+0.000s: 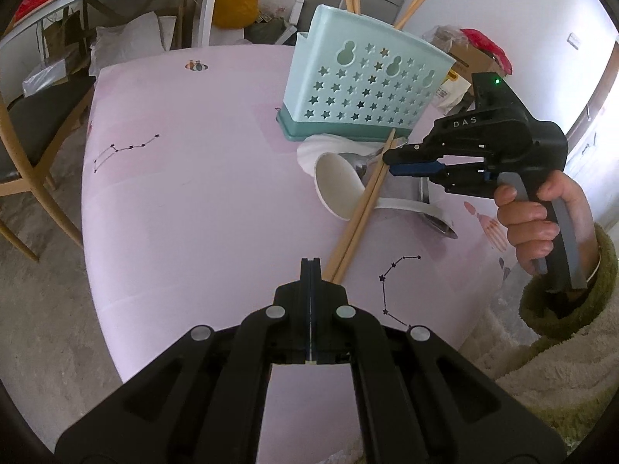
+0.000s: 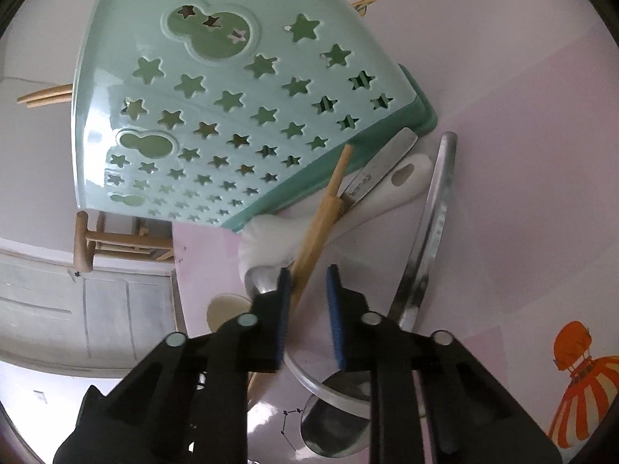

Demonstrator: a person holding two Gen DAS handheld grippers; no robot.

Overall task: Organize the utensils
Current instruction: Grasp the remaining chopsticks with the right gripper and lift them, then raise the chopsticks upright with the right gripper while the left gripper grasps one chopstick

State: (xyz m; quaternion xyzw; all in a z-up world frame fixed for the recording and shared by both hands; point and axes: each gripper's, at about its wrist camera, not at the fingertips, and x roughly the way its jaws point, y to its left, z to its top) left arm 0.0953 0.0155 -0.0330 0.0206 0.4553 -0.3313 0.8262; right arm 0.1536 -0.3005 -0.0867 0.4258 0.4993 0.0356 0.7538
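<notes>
- The right gripper (image 2: 307, 274) has its jaws parted, with the chopsticks (image 2: 323, 208) running up between the blue pads (image 2: 336, 309). The left pad looks to be at or against the wood; the right pad stands apart from it, so nothing is clamped.
- The left gripper (image 1: 310, 266) is closed on nothing and hangs over the table (image 1: 174, 212), just beside the near tips of the chopsticks.
- The chopsticks (image 1: 363, 208) lie across a heap of spoons just in front of the holder (image 1: 363, 89). Their long axis runs from the left gripper up toward the holder's base, and the right gripper crosses it near the far end.
- By my reading, the right hand (image 1: 541, 220) is the one placed to lift; the pinch needs the jaws square to that axis.
- The left view shows the whole pair, the white ladle (image 1: 336, 181) beneath and more chopsticks already standing in the holder.
- The right view alone shows the gap at the pads and two steel handles (image 2: 429, 224) lying close beside the pair, which a careless closing might catch.
</notes>
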